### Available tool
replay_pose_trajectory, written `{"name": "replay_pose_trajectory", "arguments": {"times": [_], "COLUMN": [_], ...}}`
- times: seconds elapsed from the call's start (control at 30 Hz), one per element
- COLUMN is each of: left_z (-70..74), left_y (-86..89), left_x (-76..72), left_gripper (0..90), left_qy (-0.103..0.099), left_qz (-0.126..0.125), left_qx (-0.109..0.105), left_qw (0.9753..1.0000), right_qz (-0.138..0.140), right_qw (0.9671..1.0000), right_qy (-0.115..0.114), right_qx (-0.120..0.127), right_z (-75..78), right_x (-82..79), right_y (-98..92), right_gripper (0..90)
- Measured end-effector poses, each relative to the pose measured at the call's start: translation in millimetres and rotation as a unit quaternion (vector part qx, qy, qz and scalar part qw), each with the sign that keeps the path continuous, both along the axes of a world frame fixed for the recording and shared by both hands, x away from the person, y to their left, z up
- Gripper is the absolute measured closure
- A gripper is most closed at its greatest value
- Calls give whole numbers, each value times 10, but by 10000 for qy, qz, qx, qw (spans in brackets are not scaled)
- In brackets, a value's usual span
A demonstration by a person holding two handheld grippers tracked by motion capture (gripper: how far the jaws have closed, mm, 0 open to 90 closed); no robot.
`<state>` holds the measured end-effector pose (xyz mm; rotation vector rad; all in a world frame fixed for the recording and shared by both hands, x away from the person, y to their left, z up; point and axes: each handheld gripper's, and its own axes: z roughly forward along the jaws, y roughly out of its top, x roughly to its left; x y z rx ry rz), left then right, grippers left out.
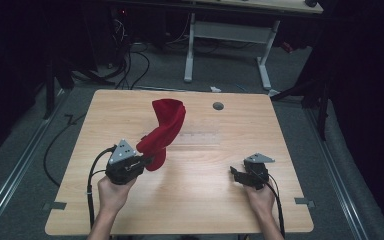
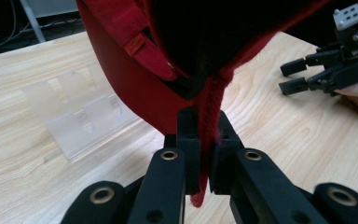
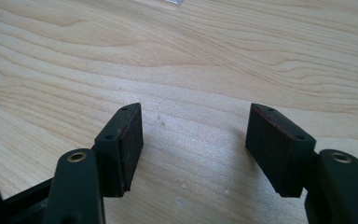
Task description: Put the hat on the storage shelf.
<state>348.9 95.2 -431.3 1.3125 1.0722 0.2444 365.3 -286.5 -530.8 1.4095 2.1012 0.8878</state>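
Looking down from the high view, the left tongs (image 1: 147, 161) sit at about 8 o'clock on the wooden worktop (image 1: 195, 200), clamped on the lower edge of a red cap (image 1: 162, 132). The cap rises from the grip toward 1 o'clock, lifted off the wood and twisted, its upper end hanging over the middle of the worktop. A clear plastic stand (image 1: 200, 137) lies flat near the centre, just beside the cap at its 3 o'clock. The right tongs (image 1: 236, 174) rest at about 4 o'clock, well apart from the cap, with a hand (image 1: 260, 197) behind them. A small grey disc (image 1: 218, 106) sits at the far edge, near 12 o'clock.

In the left gripper view, the jaws stand pressed together on a thin fold of the red cap (image 2: 135, 88), whose hem pokes out beneath them at 6 o'clock. The cap's dark inside opens above at 12 o'clock. The clear plastic stand (image 2: 81, 112) lies at 9 o'clock on the worktop (image 2: 23, 74), and the right tongs (image 2: 286, 77) show at 2 o'clock, jaws parted.

In the right gripper view, the right tongs (image 3: 193, 140) stand wide apart over bare worktop (image 3: 191, 60), holding nothing.
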Motion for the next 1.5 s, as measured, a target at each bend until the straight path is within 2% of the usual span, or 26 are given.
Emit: {"name": "replay_pose_trajectory", "arguments": {"times": [0.17,0.37,0.6,0.87,1.13,1.5], "left_z": [74,196,292,355,380,433], "left_y": [71,184,320,391,427,350], "left_x": [16,94,244,436,615,868], "left_gripper": [854,854,854,854,854,857], "left_qy": [-56,-122,-126,-159,-152,-227], "left_qz": [88,238,402,528,603,643], "left_qx": [-52,-395,-617,-369,-413,-533], "left_qw": [9999,9989,9972,9978,9972,9963], "right_qz": [0,-3,3,14,13,12], "right_qw": [10000,10000,10000,10000,10000,10000], "right_qy": [-5,-5,-2,-2,-2,0], "right_qx": [1,5,5,1,1,0], "right_z": [-1,-1,-1,-1,-1,-1], "right_x": [0,0,-1,-2,-3,-6], "right_y": [0,1,1,3,3,7], "right_gripper": [368,368,367,363,362,360]}}
